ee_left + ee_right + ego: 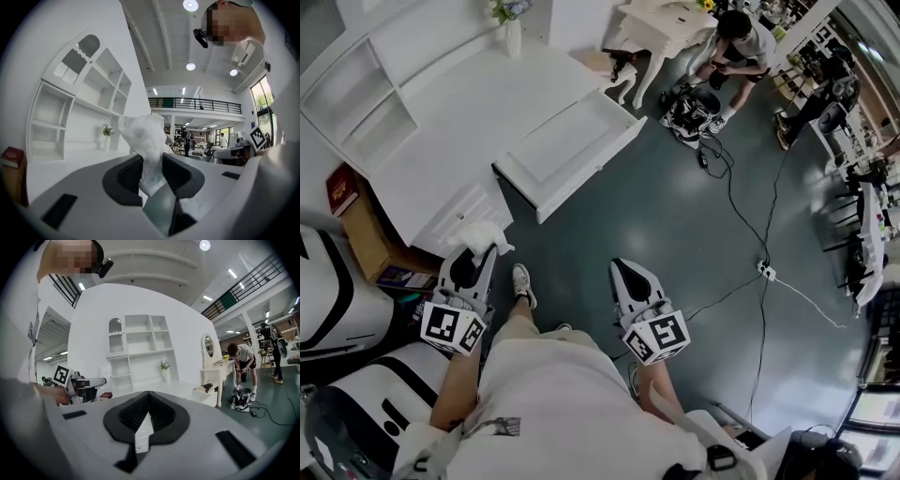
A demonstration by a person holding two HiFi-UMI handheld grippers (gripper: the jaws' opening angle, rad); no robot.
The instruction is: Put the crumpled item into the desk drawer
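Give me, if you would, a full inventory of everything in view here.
Desk: one, white, ahead left.
Drawer: one, white, pulled open from the desk.
Crumpled tissue: one, white, clamped before the desk.
Shelf unit: one, white, on the desk.
Vase of flowers: one, white, desk's back edge.
Book: one, red, beside the desk's left end.
Dressing table: one, white, far side.
Crouching person: one, light top, by the dressing table.
Cables: several, black and white, on the floor.
Left hand-held gripper: one, pale grey, shut on the tissue.
Right hand-held gripper: one, pale grey, shut, empty.
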